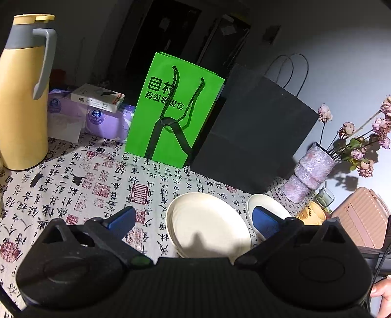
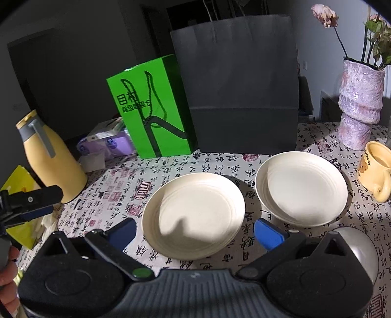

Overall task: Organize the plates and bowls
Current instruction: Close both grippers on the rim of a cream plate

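The right gripper [image 2: 195, 231] hangs with its blue-padded fingers [image 2: 267, 233] spread wide and holding nothing; a cream plate [image 2: 193, 215] lies between them on the tablecloth [image 2: 171, 166]. At two o'clock from that plate, close by but apart, sits a cream bowl [image 2: 300, 187], empty. A grey metal bowl [image 2: 361, 247] shows at four o'clock, partly hidden by the gripper body.

The left gripper [image 1: 193, 220] is likewise open and empty, its fingers [image 1: 122, 220] flanking the same plate [image 1: 207, 225], with the bowl [image 1: 266, 205] behind the right finger.

Further out, at twelve o'clock, stand a black paper bag [image 2: 239, 85] and, at eleven, a green bag [image 2: 151, 110] printed "目村 超级眼镜仓" (the right view shows some characters mirrored). The cloth carries black calligraphy and red seal stamps, too small to read. A yellow mug [image 2: 374, 168] at three o'clock bears "bear" lettering; what it holds I cannot tell. Beside it a mottled purple vase [image 2: 359, 105] holds wilted pink flowers [image 2: 325, 14]. A yellow thermos jug [image 2: 51, 156] stands at nine o'clock, purple tissue packs [image 2: 107, 144] behind it.
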Action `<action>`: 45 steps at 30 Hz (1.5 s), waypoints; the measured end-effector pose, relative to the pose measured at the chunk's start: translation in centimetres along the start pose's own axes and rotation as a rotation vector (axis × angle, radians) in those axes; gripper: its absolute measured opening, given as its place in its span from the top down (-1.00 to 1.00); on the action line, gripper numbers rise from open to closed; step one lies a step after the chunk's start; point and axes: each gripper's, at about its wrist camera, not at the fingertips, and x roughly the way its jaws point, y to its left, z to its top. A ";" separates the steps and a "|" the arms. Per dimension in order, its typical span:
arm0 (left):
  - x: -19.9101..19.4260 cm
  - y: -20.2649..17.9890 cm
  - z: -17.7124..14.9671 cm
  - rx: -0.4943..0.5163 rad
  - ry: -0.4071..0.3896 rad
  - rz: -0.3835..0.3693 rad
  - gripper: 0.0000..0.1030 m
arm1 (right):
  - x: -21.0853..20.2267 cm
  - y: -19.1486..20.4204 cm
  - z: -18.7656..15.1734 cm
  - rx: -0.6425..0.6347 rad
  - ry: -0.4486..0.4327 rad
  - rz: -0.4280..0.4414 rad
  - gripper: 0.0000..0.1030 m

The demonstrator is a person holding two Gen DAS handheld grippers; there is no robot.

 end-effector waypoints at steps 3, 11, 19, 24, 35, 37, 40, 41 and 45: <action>1.2 0.2 0.7 -0.019 0.017 0.009 -1.00 | 1.3 -0.2 0.6 0.012 0.018 -0.012 -1.00; 4.8 0.3 2.3 -0.050 0.064 0.007 -1.00 | 4.9 -1.0 1.7 0.053 0.067 -0.048 -1.00; 9.0 0.9 3.5 -0.070 0.119 0.020 -1.00 | 8.5 -2.6 2.3 0.099 0.125 -0.096 -1.00; 11.6 1.4 3.6 -0.074 0.151 0.023 -1.00 | 10.6 -3.6 2.3 0.120 0.159 -0.125 -1.00; 15.9 3.7 2.2 -0.096 0.199 0.034 -1.00 | 13.5 -4.8 2.2 0.108 0.183 -0.167 -0.94; 16.4 3.9 1.9 -0.093 0.216 0.020 -1.00 | 14.0 -5.0 2.2 0.107 0.188 -0.177 -0.91; 16.8 4.1 1.6 -0.086 0.233 0.014 -1.00 | 14.6 -5.3 2.1 0.114 0.196 -0.194 -0.91; 16.9 4.3 1.5 -0.092 0.237 0.009 -1.00 | 14.8 -5.4 2.1 0.116 0.197 -0.197 -0.91; 17.1 4.9 1.2 -0.116 0.241 -0.009 -1.00 | 15.0 -5.3 2.2 0.102 0.188 -0.211 -0.82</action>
